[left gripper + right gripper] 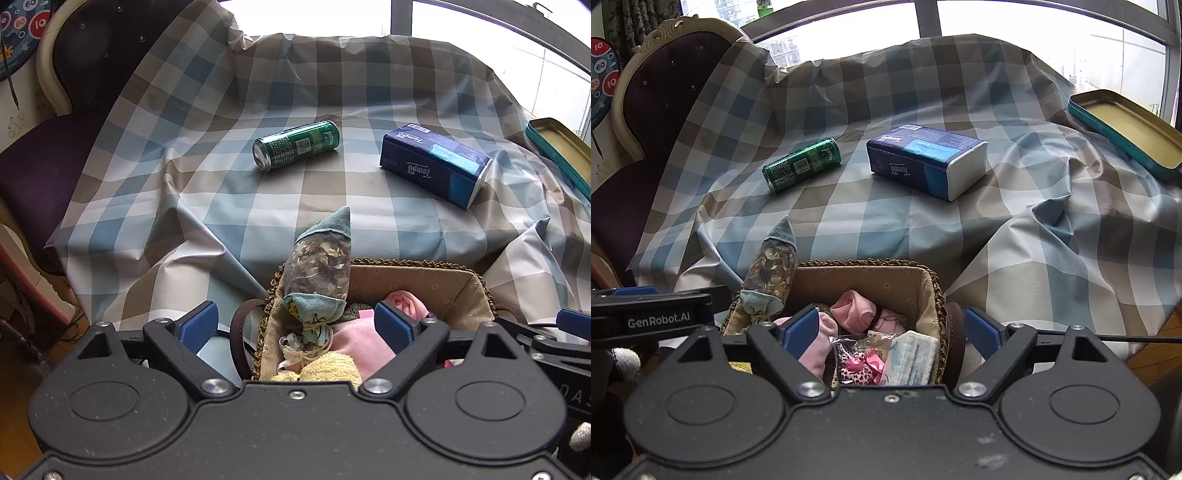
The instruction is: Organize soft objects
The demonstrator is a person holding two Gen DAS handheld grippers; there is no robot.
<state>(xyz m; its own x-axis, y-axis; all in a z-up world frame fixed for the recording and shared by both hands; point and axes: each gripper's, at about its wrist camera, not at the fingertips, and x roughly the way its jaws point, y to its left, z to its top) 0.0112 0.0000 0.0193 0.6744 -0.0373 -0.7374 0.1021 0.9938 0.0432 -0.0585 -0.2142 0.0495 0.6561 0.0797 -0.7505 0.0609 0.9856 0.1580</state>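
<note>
A woven basket with a tan liner sits at the near edge of the checked cloth. In it lie pink cloth, a yellow towel, a small white tissue pack and a leopard-print bag. A sachet of dried herbs with teal cloth ends stands tilted against the basket's left rim. My left gripper is open above the basket's left side, around the sachet's tied end without touching it. My right gripper is open above the basket's right side.
A green can lies on its side on the cloth. A blue Tempo tissue pack lies to its right. A teal tin lid is at the far right. A dark chair stands left.
</note>
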